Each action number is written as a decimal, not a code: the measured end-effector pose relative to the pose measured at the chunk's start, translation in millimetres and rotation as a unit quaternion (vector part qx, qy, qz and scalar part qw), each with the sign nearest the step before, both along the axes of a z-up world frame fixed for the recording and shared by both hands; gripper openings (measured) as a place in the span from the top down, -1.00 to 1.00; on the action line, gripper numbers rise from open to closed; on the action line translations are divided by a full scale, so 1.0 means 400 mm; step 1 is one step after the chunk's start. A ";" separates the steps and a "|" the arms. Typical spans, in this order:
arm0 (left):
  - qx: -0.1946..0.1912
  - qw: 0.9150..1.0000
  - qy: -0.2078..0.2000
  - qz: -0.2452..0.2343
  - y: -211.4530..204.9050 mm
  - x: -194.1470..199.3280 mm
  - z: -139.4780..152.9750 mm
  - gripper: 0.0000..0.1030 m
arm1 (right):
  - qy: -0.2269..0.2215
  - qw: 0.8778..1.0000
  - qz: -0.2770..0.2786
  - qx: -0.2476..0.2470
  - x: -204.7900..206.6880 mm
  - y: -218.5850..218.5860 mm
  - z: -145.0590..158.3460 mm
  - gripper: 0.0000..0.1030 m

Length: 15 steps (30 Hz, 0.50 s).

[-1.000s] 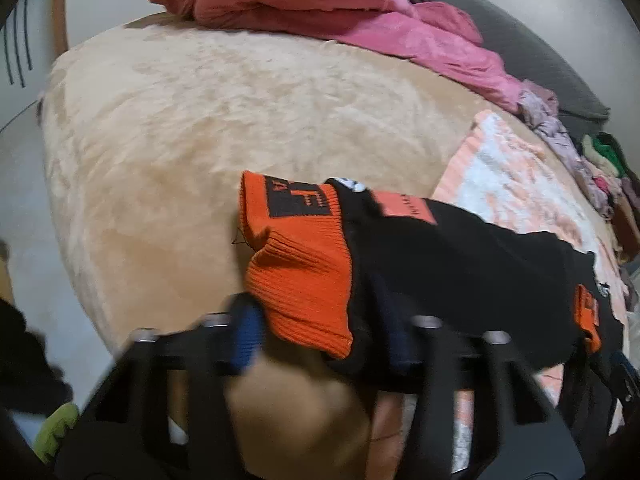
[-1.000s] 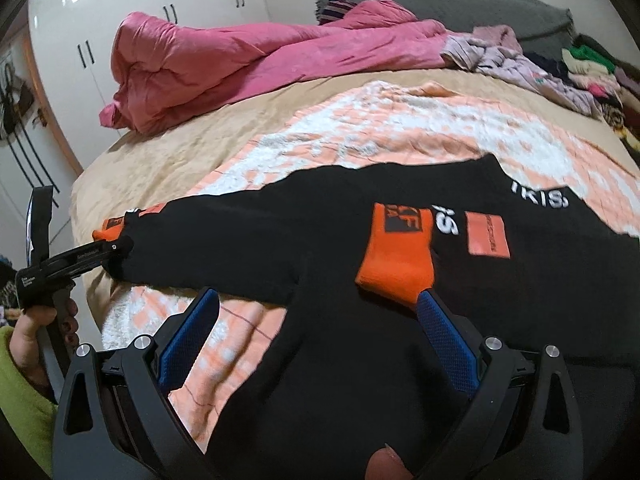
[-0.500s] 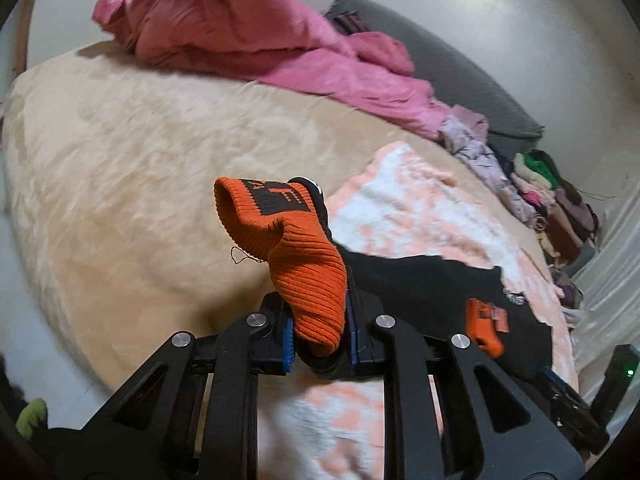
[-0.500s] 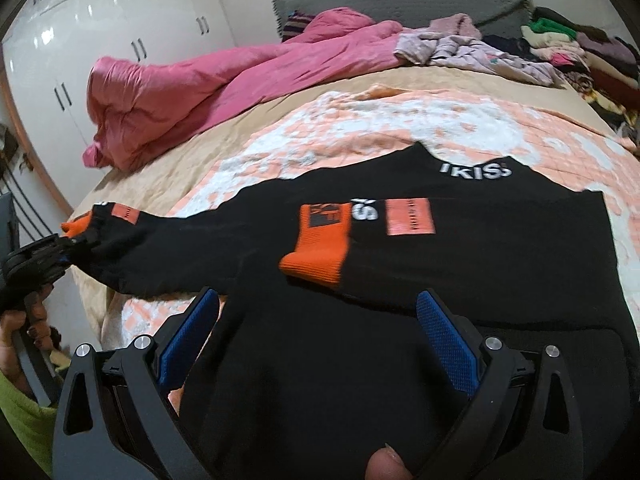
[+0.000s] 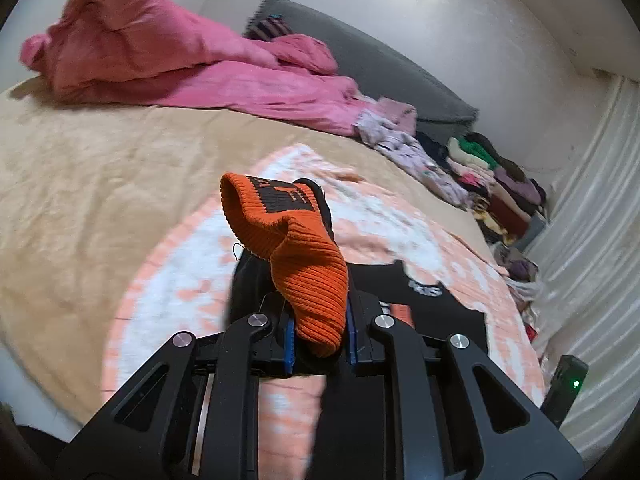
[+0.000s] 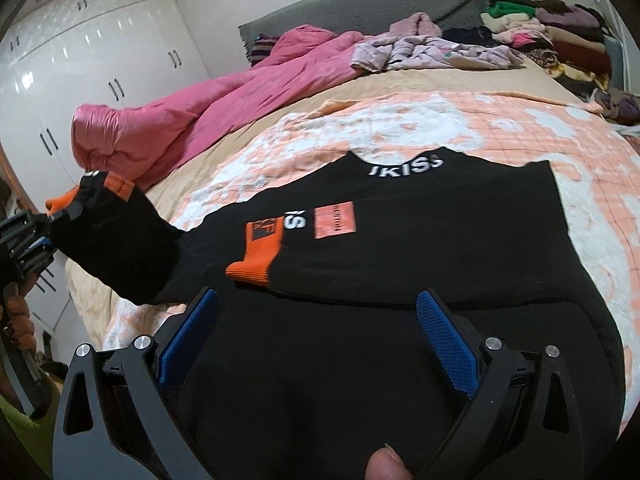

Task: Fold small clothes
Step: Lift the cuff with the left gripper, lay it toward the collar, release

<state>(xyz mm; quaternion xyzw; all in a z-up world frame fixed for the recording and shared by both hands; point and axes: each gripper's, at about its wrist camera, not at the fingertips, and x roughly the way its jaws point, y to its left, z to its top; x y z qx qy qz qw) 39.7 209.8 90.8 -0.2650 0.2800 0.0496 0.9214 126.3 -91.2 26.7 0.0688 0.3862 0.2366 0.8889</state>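
1. The left gripper [image 5: 320, 342] is clamped tight on the orange ribbed cuff [image 5: 308, 276] of the black sweatshirt [image 6: 400, 264], at bottom centre of the left wrist view, its jaws having just been closing onto that cuff.
2. In the right wrist view that sleeve [image 6: 120, 248] is lifted clear of the bed at the left edge of the frame, stretched from the garment's body toward the gripper that holds it.
3. The right gripper [image 6: 316, 340] sits at the bottom of its frame with jaws spread wide and nothing between the blue pads [image 6: 448, 340]; it hangs just above the sweatshirt's lower body, though whether it touches the fabric is hard to say from this angle.
4. The sweatshirt lies spread on the peach-and-white blanket [image 6: 400, 128], mid-frame.
5. Done so far: the other sleeve is already laid across the chest, its orange cuff [image 6: 256, 260] near the centre.
6. Left to do, by the look of it: bring this raised sleeve across, then fold the body up.
7. A clothes heap [image 6: 540, 28] waits upper right.
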 end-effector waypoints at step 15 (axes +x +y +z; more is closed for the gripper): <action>0.022 0.992 0.018 -0.120 -0.298 0.189 0.008 0.80 | -0.007 0.996 -0.083 0.023 -0.022 -0.242 0.011 -0.91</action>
